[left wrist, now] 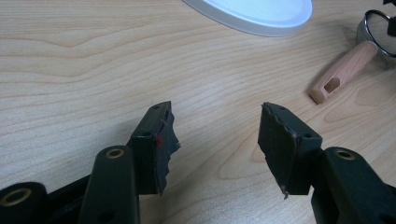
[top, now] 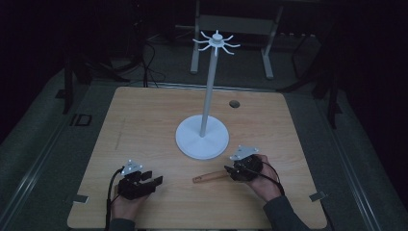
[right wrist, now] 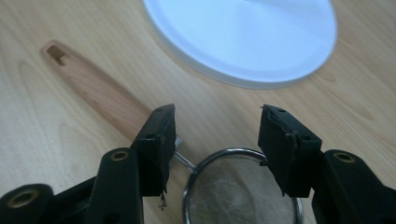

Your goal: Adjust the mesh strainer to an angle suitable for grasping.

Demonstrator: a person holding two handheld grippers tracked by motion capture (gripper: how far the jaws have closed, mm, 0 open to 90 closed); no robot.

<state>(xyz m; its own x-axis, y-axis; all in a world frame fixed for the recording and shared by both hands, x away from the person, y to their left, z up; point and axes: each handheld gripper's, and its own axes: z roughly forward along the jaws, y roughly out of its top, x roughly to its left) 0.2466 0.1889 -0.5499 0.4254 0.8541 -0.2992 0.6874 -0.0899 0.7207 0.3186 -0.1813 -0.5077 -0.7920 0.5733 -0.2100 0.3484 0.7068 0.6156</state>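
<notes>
Hovering open-jawed, the right gripper (right wrist: 215,128) tilts over the strainer (right wrist: 233,186).

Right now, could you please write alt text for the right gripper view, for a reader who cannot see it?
The right gripper hangs with its black jaws open above a small metal strainer with a wooden handle, which lies on the wooden table. Behind it sits the round white base of a stand.
</notes>
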